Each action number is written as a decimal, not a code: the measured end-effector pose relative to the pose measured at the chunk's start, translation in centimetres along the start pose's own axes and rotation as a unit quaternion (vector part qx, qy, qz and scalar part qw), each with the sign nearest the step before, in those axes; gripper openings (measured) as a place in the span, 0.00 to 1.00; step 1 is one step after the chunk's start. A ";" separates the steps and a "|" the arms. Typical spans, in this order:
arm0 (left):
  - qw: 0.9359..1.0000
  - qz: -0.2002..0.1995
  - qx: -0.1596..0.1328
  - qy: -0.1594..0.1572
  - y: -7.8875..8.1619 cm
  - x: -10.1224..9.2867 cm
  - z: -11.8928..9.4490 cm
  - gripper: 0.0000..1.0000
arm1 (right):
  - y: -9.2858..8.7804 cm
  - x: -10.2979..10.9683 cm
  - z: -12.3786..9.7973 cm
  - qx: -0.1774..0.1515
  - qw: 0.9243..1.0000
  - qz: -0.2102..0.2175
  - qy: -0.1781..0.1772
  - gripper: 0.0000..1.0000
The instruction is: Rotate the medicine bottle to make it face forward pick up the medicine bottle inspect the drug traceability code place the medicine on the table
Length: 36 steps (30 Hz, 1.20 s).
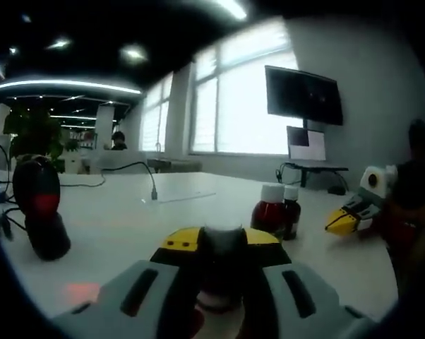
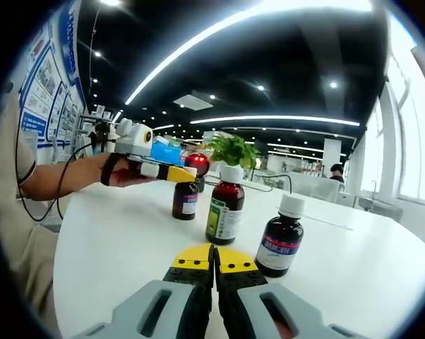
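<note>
Three medicine bottles [image 2: 226, 201] stand upright on the table [image 2: 114, 247]. Left claw [image 1: 219, 244] is clenched on one, hugging it upright. Right claw [image 2: 213, 258] is clenched on nothing, the small-label bottle [image 2: 279, 244] just ahead-right of it.

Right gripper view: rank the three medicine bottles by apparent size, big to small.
1. Middle bottle with the green label, tallest.
2. Nearest bottle with the blue and red label.
3. Bottle at the left gripper's tips, smallest, but farthest away, so true size is unsure.
</note>
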<state>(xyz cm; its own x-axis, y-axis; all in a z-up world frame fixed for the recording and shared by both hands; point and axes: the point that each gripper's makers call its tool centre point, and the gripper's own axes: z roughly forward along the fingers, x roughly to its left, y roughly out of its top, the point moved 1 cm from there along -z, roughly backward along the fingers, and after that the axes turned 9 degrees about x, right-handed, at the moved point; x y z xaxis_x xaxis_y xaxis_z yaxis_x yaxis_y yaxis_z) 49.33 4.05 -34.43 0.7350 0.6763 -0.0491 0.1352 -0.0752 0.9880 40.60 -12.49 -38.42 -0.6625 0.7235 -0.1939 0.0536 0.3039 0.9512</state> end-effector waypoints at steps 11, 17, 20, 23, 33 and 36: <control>0.999 -0.019 -0.018 0.037 0.6 -0.7 -0.6 0.23 | -0.1 -0.1 0.0 0.001 1.000 -0.001 -0.001 0.00; 0.994 -0.002 -0.023 0.104 0.6 0.1 -1.0 0.23 | 0.0 0.0 0.0 0.000 1.000 -0.001 -0.002 0.00; 0.991 -0.004 -0.037 0.131 0.9 0.2 -1.4 0.21 | -0.1 -0.1 0.0 0.001 1.000 -0.002 -0.002 0.00; 0.988 0.003 -0.042 0.146 1.0 -0.1 -1.5 0.21 | 0.0 0.0 0.0 0.000 1.000 -0.002 -0.002 0.00; 0.982 -0.009 -0.043 0.183 0.6 -0.3 -1.1 0.22 | 0.0 0.1 0.0 -0.001 1.000 -0.001 -0.002 0.00; 0.978 -0.002 -0.043 0.205 0.6 0.0 -1.1 0.20 | 0.0 0.2 0.0 -0.001 1.000 -0.003 -0.002 0.00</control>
<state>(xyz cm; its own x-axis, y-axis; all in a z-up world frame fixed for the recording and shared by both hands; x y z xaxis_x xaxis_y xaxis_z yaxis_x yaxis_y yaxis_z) 48.66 4.77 -33.72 0.4039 0.9148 -0.0074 0.0676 -0.0218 0.9975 40.46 -12.38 -38.40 -0.6605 0.7239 -0.1993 0.0482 0.3058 0.9509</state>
